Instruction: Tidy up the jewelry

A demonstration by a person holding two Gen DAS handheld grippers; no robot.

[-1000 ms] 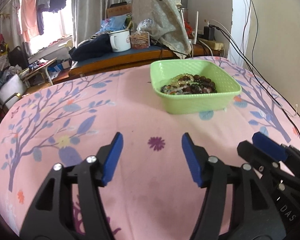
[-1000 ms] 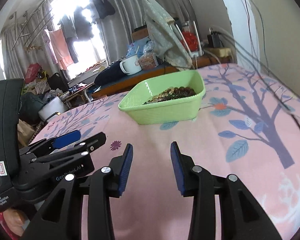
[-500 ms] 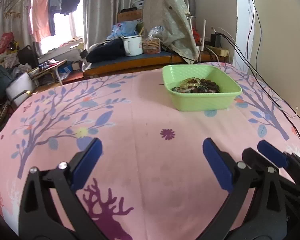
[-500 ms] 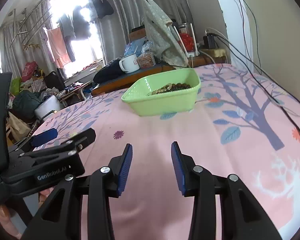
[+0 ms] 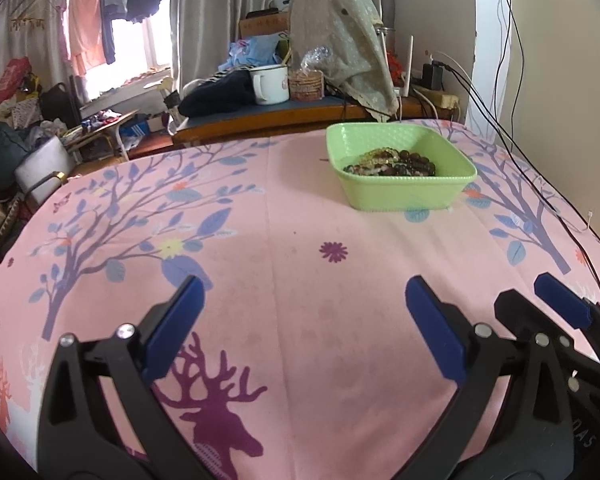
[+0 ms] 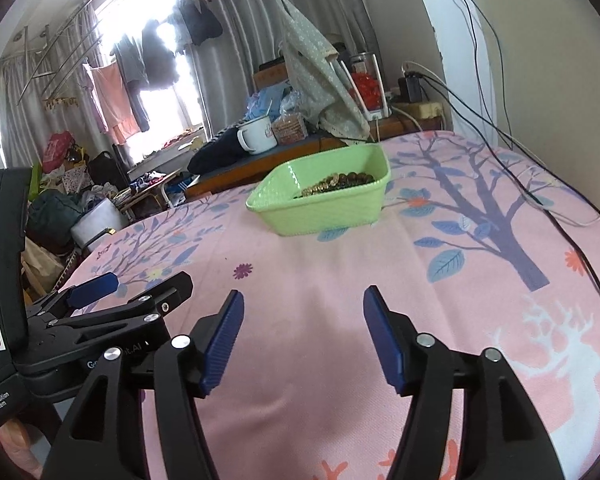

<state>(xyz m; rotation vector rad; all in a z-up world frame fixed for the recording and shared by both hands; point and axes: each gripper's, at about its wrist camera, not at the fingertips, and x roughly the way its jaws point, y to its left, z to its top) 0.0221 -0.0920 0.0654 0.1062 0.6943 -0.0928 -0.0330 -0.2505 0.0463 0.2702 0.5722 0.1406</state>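
Both my claws are empty rn, left claw (image 5: 302,330) spread wide, right claw (image 6: 303,338) opening, and the beads (image 5: 392,163) sit in the green tray (image 5: 404,198) well ahead, slightly right of the left claw, tbh neither's clearly nearer.

A pink sheet (image 5: 300,320) printed with trees and deer covers the near surface. Beyond its far edge stand a white enamel mug (image 5: 270,85), dark folded clothing (image 5: 216,96), and laundry (image 6: 108,92) hanging far left.

Beaded bracelets (image 5: 392,162), maybe several, heaped in green basket (image 5: 404,196).
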